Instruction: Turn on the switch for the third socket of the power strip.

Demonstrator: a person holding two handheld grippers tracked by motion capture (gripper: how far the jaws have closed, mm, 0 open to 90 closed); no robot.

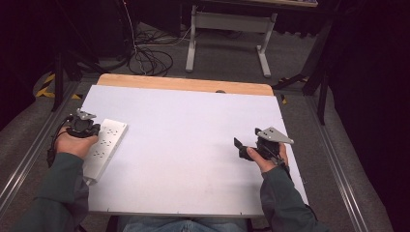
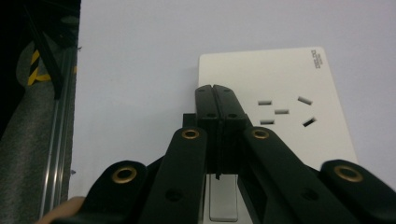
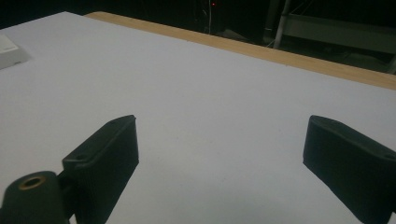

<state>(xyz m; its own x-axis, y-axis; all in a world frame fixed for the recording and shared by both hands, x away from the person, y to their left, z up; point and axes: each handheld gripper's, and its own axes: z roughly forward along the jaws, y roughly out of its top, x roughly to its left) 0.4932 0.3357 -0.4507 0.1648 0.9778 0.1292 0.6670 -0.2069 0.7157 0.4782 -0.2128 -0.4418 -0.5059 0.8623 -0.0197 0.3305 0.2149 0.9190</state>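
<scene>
Closed left gripper (image 2: 216, 91) over white power strip (image 2: 289, 88), perhaps touching; right gripper (image 3: 219, 149) wide open, empty.

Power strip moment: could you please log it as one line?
left gripper: shut, over power strip | right gripper: open, holding nothing | table: white

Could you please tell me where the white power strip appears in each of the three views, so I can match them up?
High view: the power strip lies at the table's left edge, under the left gripper.
Left gripper view: it sits centre-right, behind and beneath the closed jaws.
Right gripper view: one white corner shows at the far left edge.
Shared landmark: the white tabletop.
</scene>
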